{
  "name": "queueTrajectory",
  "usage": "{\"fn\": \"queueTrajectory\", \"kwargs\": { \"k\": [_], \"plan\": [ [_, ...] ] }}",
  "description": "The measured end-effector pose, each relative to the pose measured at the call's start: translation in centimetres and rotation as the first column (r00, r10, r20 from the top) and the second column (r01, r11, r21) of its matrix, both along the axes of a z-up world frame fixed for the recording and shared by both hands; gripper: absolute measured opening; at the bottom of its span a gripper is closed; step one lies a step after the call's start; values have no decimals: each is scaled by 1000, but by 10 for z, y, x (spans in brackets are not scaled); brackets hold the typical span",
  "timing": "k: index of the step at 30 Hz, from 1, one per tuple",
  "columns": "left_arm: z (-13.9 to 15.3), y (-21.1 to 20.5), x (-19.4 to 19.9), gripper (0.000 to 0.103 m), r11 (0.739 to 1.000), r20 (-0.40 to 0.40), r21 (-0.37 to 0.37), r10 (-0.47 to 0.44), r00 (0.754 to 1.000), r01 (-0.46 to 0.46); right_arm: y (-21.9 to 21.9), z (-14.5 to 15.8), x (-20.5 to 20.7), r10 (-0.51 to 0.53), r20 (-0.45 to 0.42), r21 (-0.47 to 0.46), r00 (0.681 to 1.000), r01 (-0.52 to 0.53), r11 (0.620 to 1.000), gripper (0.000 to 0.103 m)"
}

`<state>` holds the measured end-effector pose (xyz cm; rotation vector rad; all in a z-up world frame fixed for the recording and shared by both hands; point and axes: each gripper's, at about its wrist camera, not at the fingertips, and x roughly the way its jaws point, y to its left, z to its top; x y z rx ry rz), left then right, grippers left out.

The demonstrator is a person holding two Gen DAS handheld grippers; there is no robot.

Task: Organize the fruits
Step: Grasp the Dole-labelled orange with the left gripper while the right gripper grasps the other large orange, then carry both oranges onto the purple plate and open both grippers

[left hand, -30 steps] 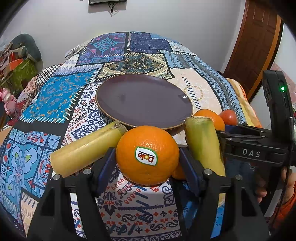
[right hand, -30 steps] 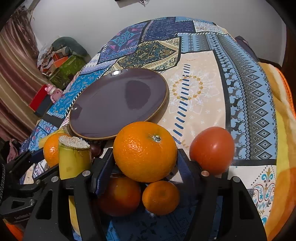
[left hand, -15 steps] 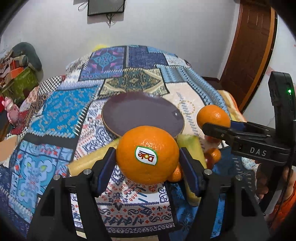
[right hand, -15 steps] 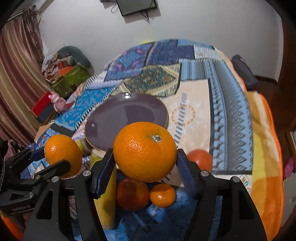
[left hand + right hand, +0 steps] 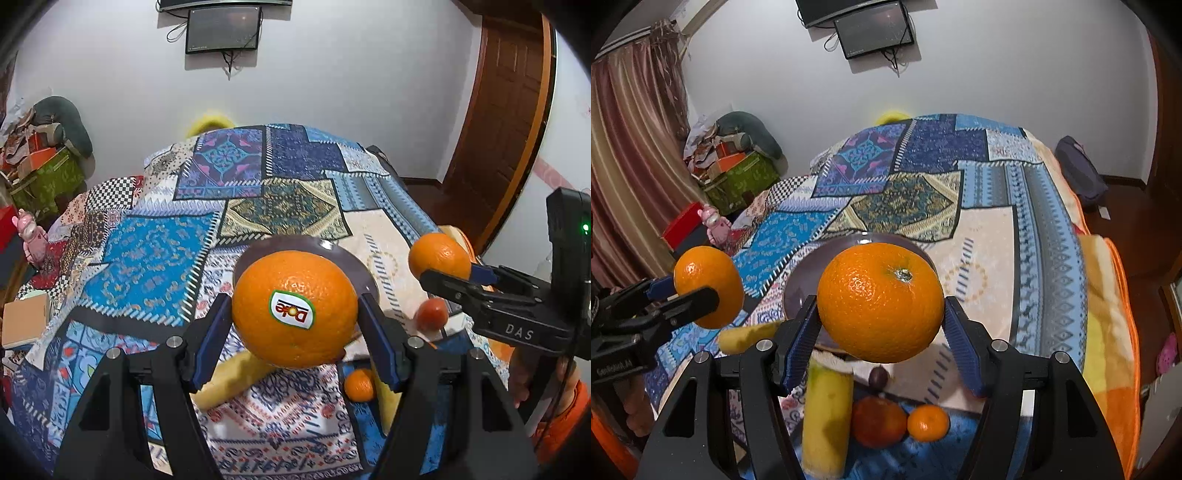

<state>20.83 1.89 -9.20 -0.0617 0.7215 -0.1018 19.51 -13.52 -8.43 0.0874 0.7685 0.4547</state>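
Two oranges are held aloft: stickered orange (image 5: 294, 308) gripped in left tongs (image 5: 295, 328), plain orange (image 5: 881, 302) gripped in right tongs (image 5: 879, 325). Purple plate (image 5: 364, 273) is seen ahead & below both, on the bed; left tongs approx. nearer.
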Motion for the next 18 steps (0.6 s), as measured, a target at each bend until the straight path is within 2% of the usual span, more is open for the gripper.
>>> {"fn": "queueTrajectory", "kwargs": {
  "k": [10,18],
  "plan": [
    [-2,18,38,68,1000,-21,19,9,1000,-8,17,-9,22,13,-2,-28,1000,-14,1000,63],
    [-21,19,75,68,999,-65,50,5,998,-2,34,-26,46,42,-36,-55,998,-44,997,63]
  ]
}}
